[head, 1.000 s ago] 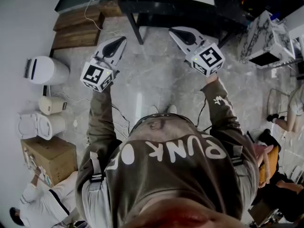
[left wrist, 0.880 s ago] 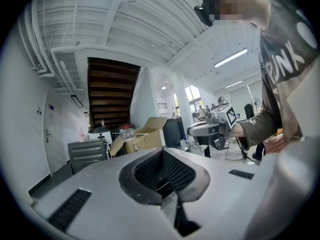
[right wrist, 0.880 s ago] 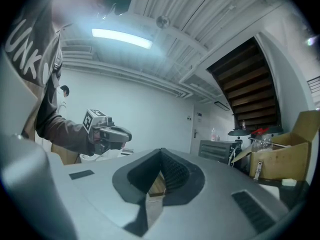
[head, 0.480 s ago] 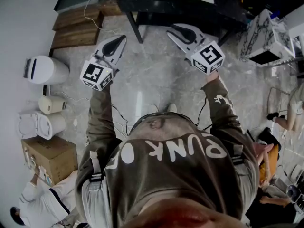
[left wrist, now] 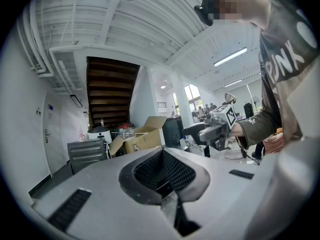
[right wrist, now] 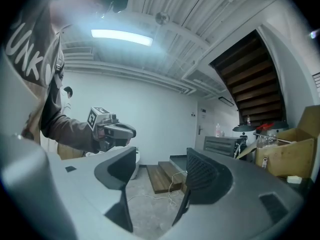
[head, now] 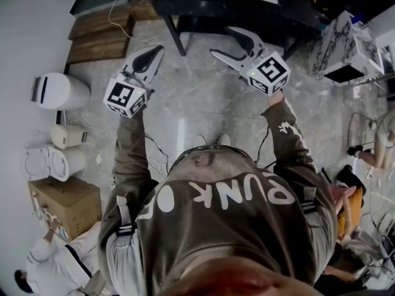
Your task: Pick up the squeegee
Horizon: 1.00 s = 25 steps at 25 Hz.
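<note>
- The squeegee shows in no view, so we cannot say where it lies; of the dark bench (head: pixel 290 17) ahead we see only the near edge.
- Our left gripper (head: pixel 155 50) keeps its jaws clenched on nothing.
- Our right gripper (head: pixel 222 41) has just been opening its jaws; they stand apart, with only the floor (head: pixel 197 97) beyond.
- We expect a squeegee to be light, with a stiff handle and a soft rubber blade, so we judge mid-handle the safest hold.

Glossy marble floor (head: pixel 200 100), matt wooden steps (head: pixel 99 39)
</note>
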Available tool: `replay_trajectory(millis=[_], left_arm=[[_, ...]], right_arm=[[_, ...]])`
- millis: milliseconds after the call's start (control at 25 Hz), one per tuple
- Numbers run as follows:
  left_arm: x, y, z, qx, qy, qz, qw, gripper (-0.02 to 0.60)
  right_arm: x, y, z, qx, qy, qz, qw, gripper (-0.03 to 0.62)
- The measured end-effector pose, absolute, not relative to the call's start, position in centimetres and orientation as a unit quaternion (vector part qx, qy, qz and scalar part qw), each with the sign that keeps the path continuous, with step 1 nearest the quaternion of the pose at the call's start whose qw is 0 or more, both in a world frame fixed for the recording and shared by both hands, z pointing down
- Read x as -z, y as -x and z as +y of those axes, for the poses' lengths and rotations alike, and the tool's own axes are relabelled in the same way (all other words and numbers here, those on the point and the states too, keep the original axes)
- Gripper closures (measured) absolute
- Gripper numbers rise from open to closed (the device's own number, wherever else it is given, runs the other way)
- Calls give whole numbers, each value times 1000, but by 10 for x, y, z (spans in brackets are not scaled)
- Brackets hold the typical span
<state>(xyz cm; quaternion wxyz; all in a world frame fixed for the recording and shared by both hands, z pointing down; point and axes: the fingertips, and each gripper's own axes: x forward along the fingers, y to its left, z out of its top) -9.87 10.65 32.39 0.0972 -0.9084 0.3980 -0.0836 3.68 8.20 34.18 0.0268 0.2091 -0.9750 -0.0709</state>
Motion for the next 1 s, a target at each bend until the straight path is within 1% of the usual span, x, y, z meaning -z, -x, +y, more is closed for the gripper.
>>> replay_trajectory(millis=[120, 240, 480, 560, 1000], left_arm=[[-323, 99, 107, 84, 908, 398, 97, 580], [-324, 99, 107, 85, 908, 399, 96, 580], [-324, 99, 108, 85, 908, 399, 95, 580], [-325, 99, 109, 85, 908, 400, 95, 580], [-326, 92, 109, 90, 906, 402, 97, 580]], right_arm=[[-341, -37, 83, 70, -208, -975, 27, 242], [-342, -37, 81, 65, -206, -976, 24, 192], [-347, -34, 82, 57, -200, -978, 30, 35], [-349, -33, 83, 57, -200, -977, 36, 0], [-348, -41, 80, 64, -206, -976, 32, 0]])
